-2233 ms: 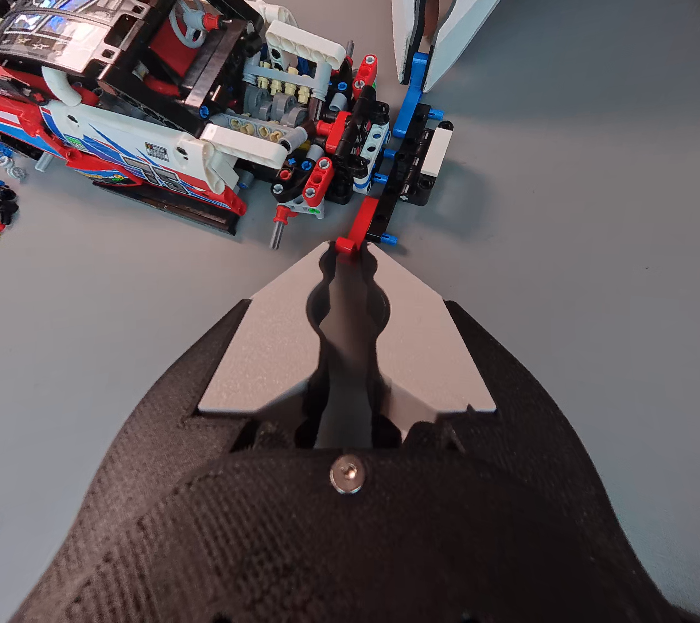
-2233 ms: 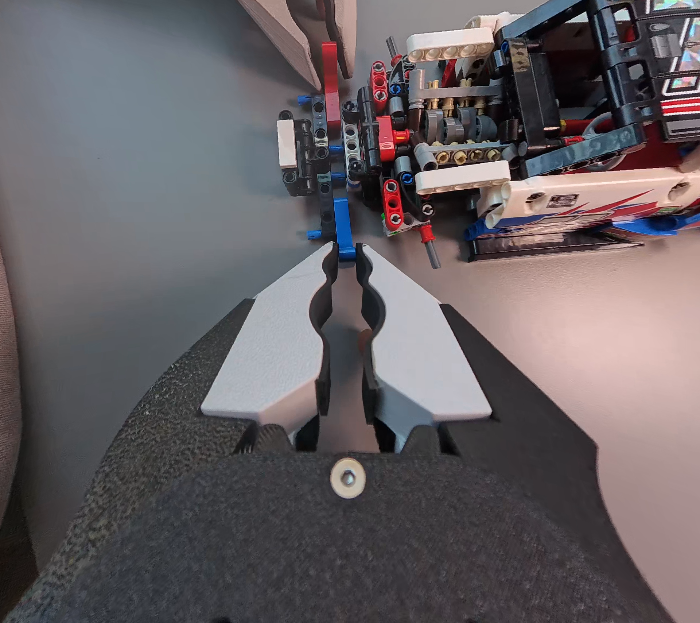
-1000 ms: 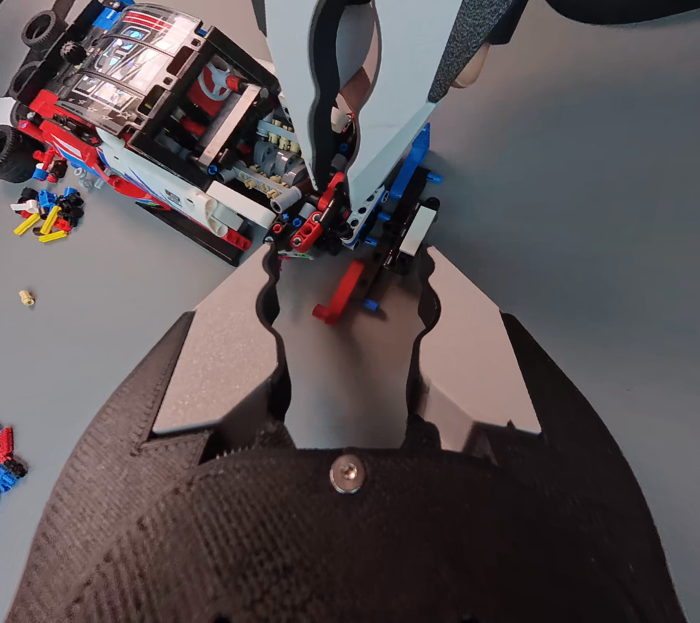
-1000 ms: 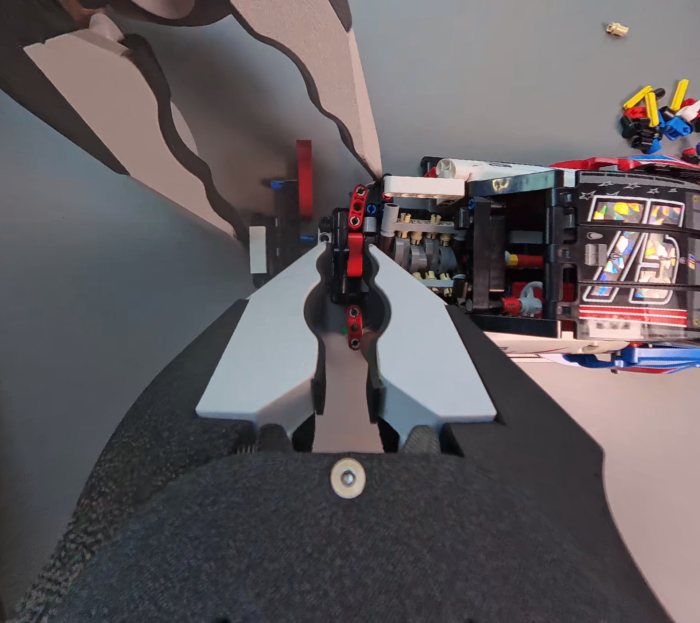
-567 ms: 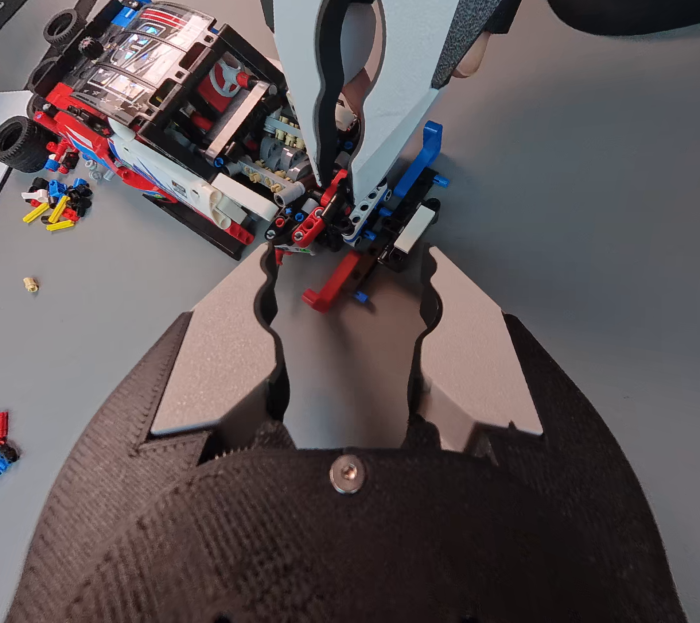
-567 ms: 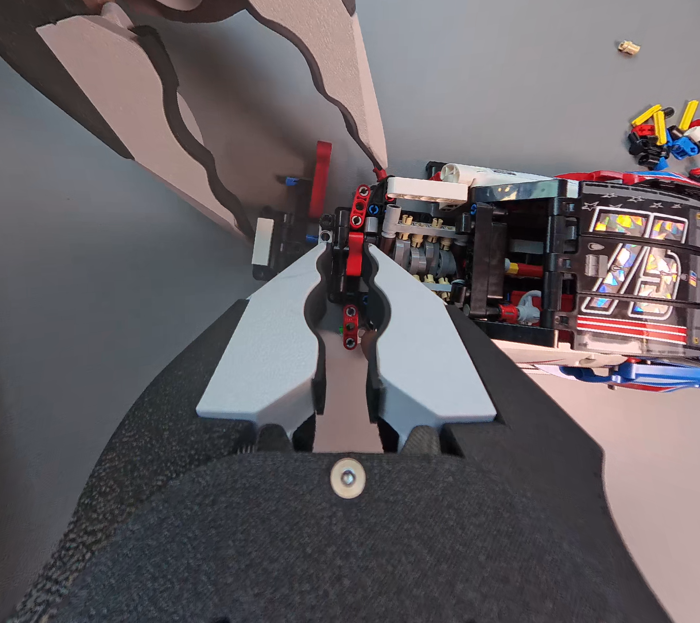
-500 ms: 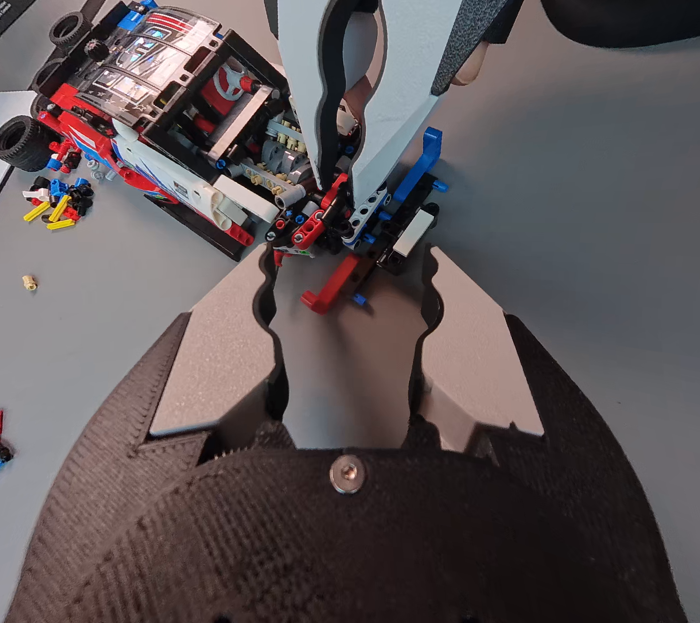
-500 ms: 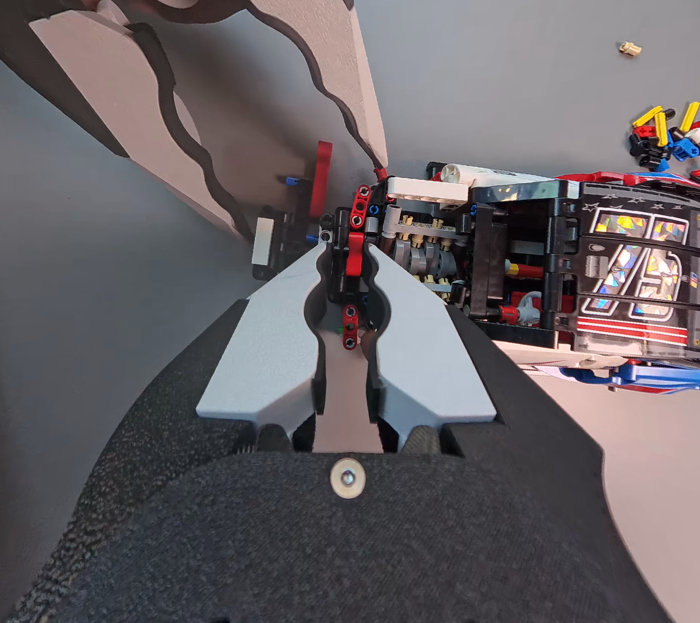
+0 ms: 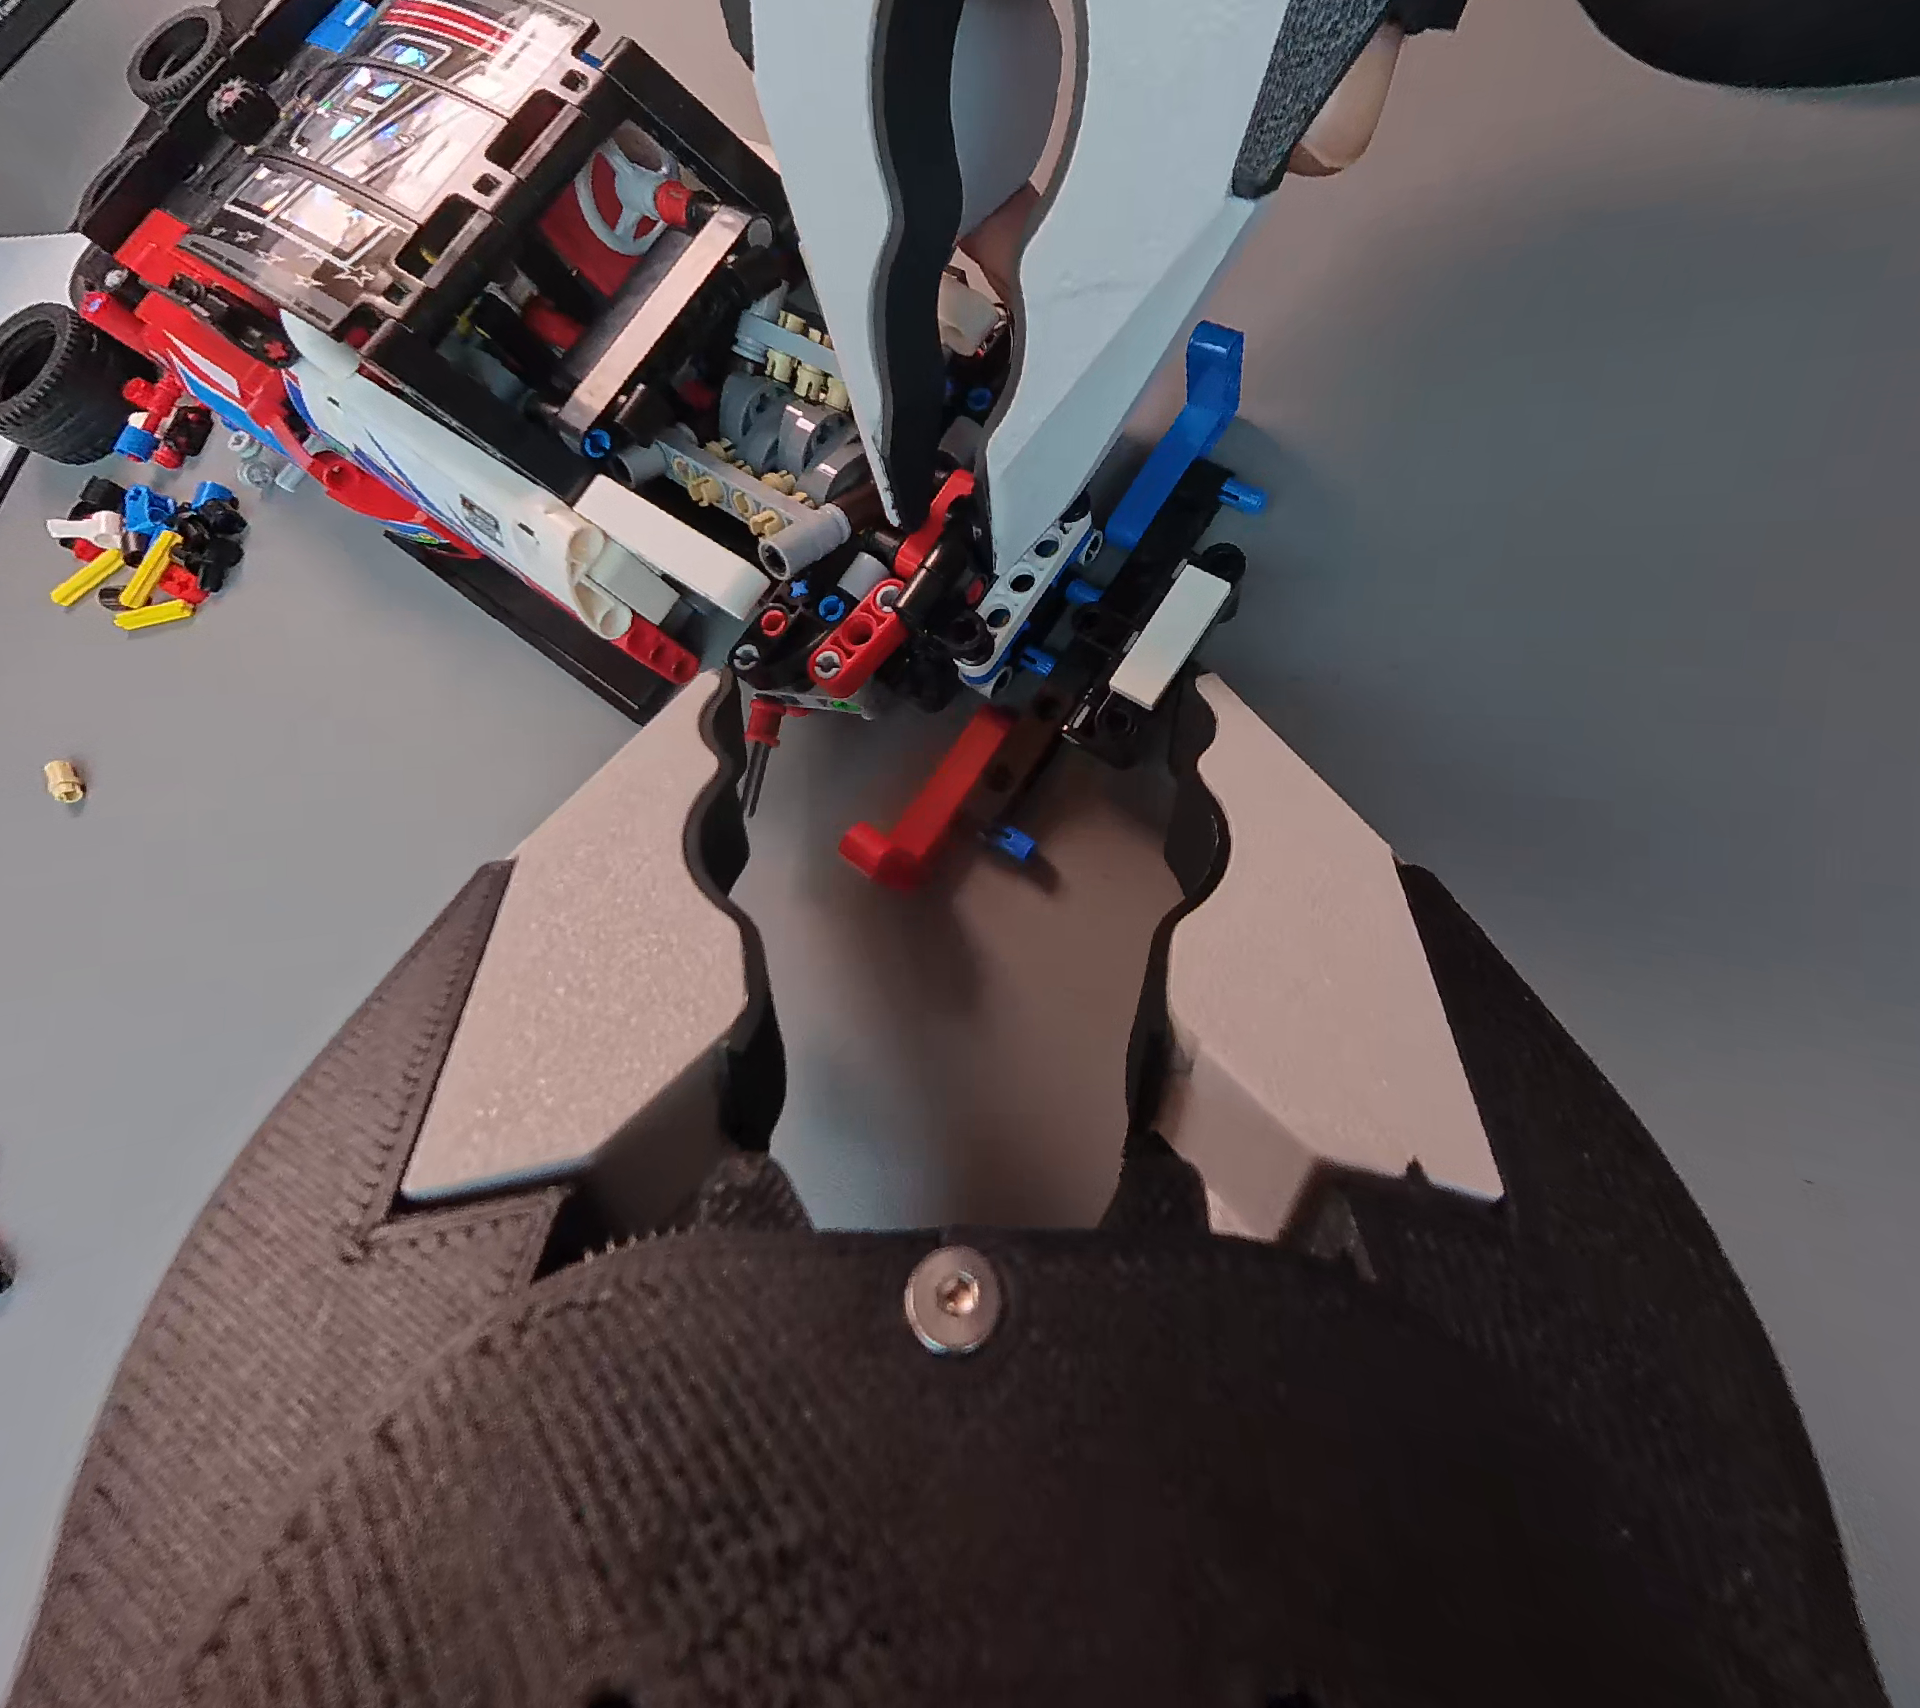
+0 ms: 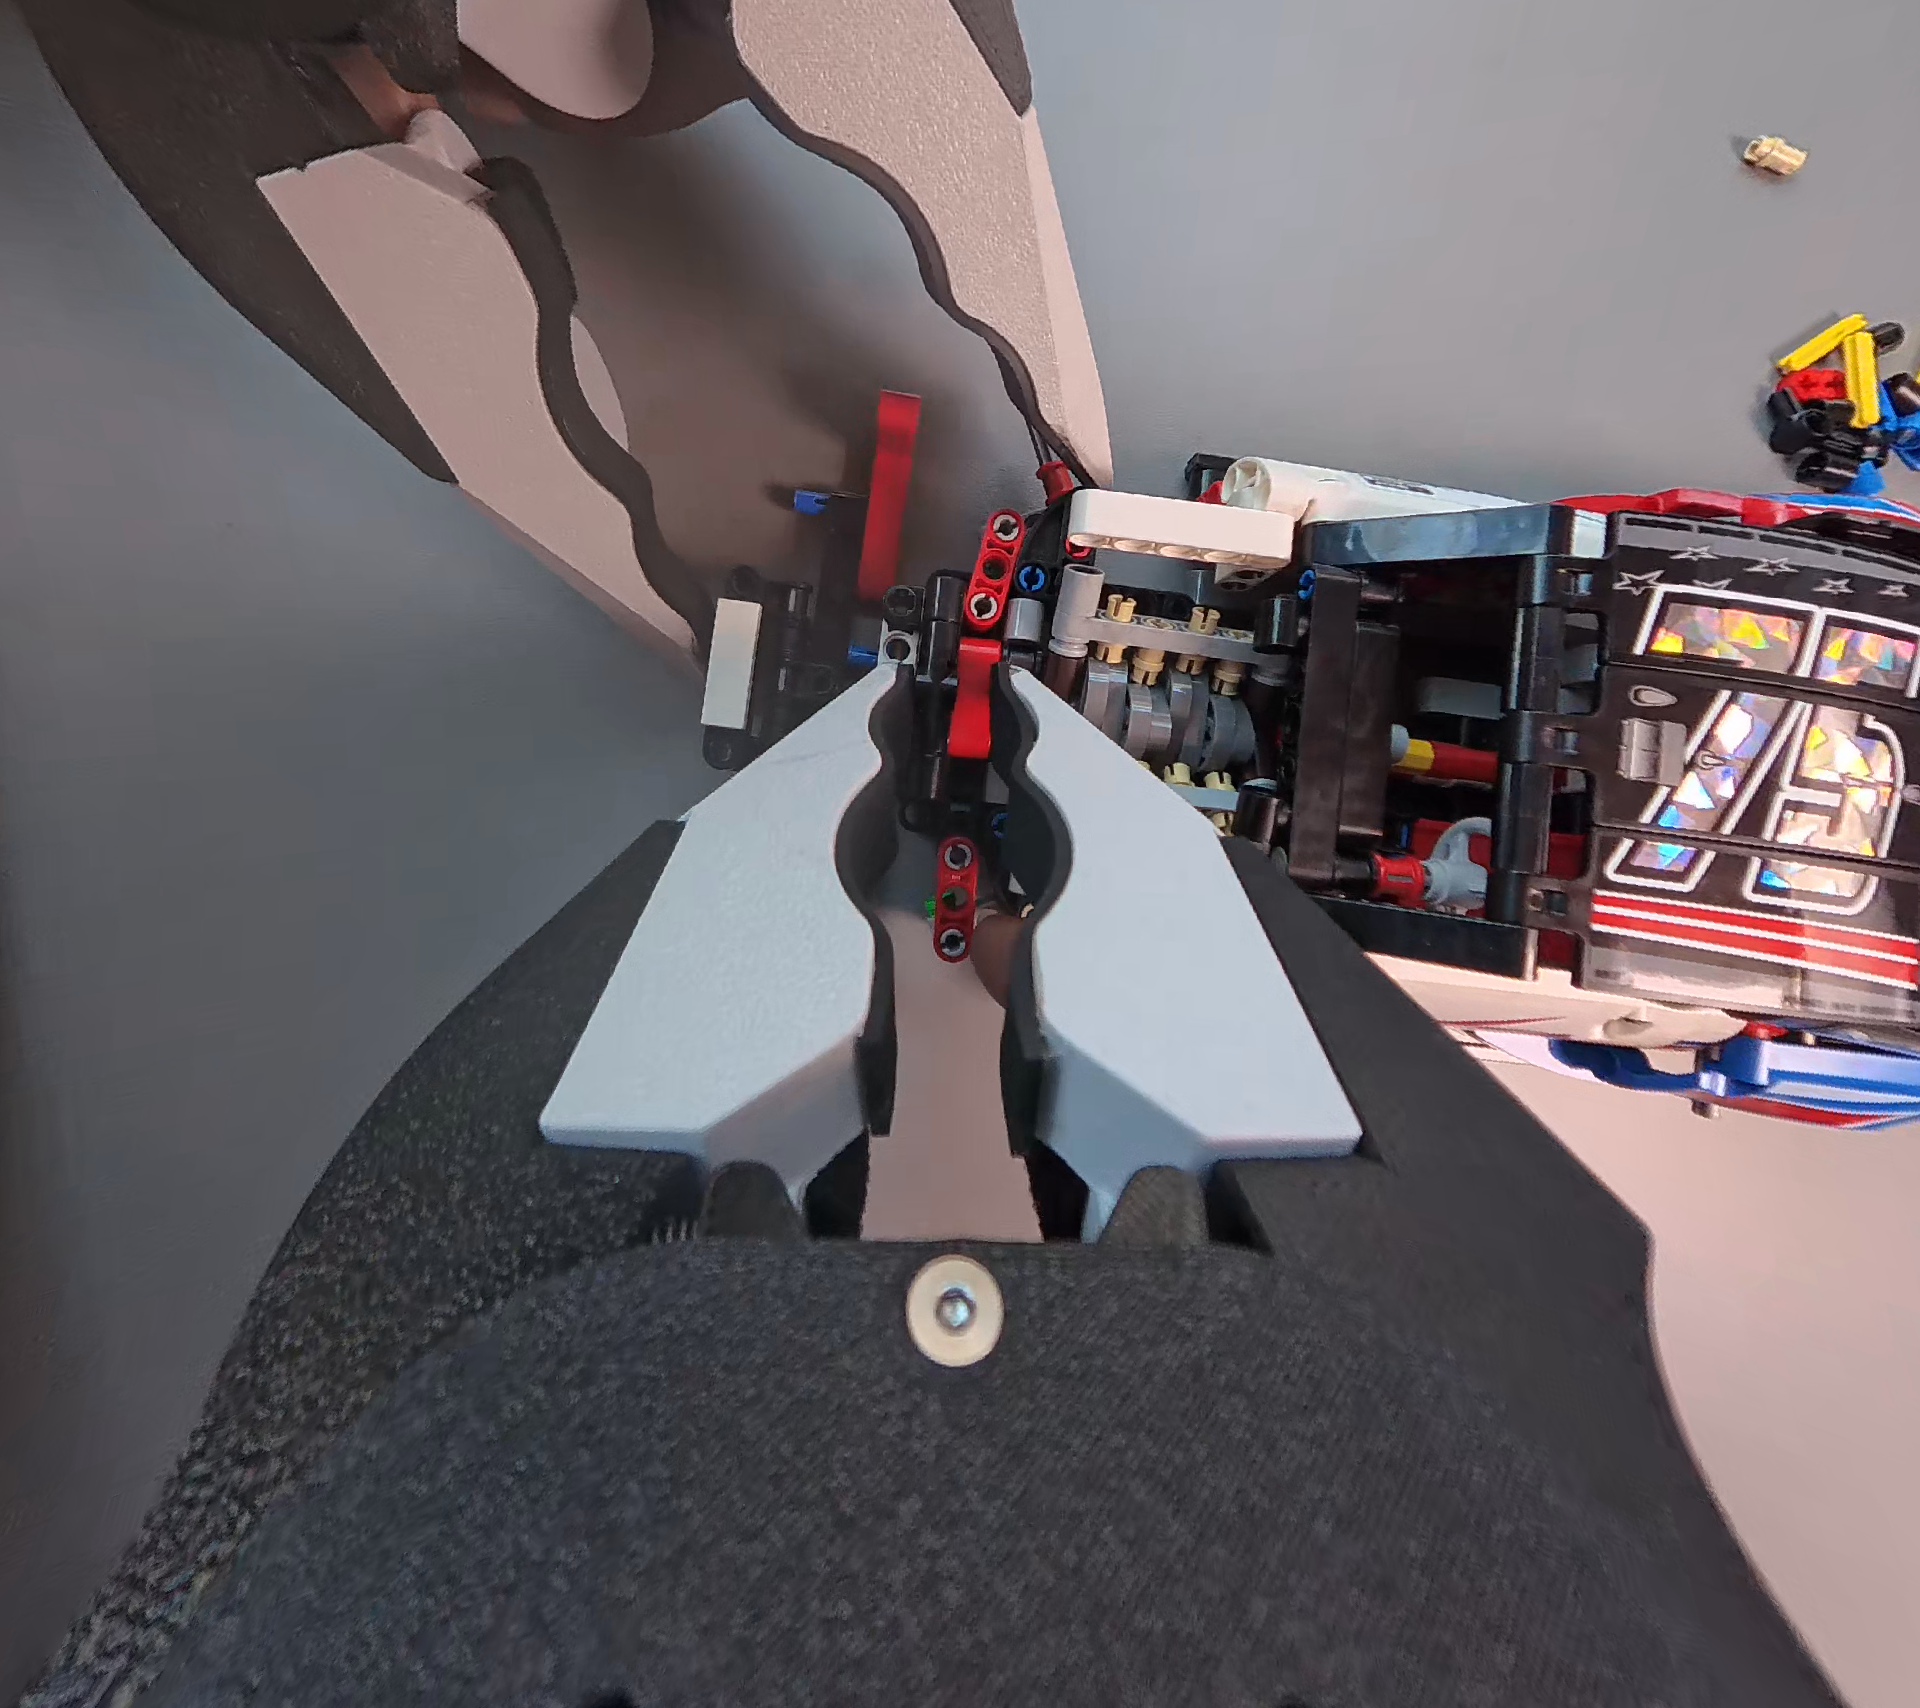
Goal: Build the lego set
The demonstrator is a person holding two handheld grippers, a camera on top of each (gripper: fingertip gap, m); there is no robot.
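The lego race car [image 9: 436, 276] lies on the grey table, nose toward the grippers; it also shows in the right wrist view [image 10: 1558, 723]. At its nose sits a black bumper beam [image 9: 1132, 609] with a white tile [image 9: 1169, 635], a red L-beam [image 9: 925, 806] and a blue L-beam [image 9: 1184, 432]. My left gripper [image 9: 956, 723] is open and empty, its tips either side of the bumper's near end. My right gripper [image 10: 954, 682] comes down from above and is shut on the red and black front frame [image 10: 971, 702] of the car.
Loose small pieces lie in a pile [image 9: 135, 546] left of the car, with a tan pin [image 9: 64, 780] and loose tyres [image 9: 52, 380] nearby. More piles [image 10: 1839, 411] show in the right wrist view. A person's hand [image 9: 1340, 120] holds the right gripper. Less than 4 cm separates the two grippers' tips. It is some 20 cm from my left tips to the tan pin [image 9: 64, 780]. It turns up in the right wrist view [image 10: 1778, 157] as well.
My left gripper let go of the red L-beam, opened and drew back. My right gripper let go of the blue L-beam and closed on the car's front frame. Almost still over the last half second.
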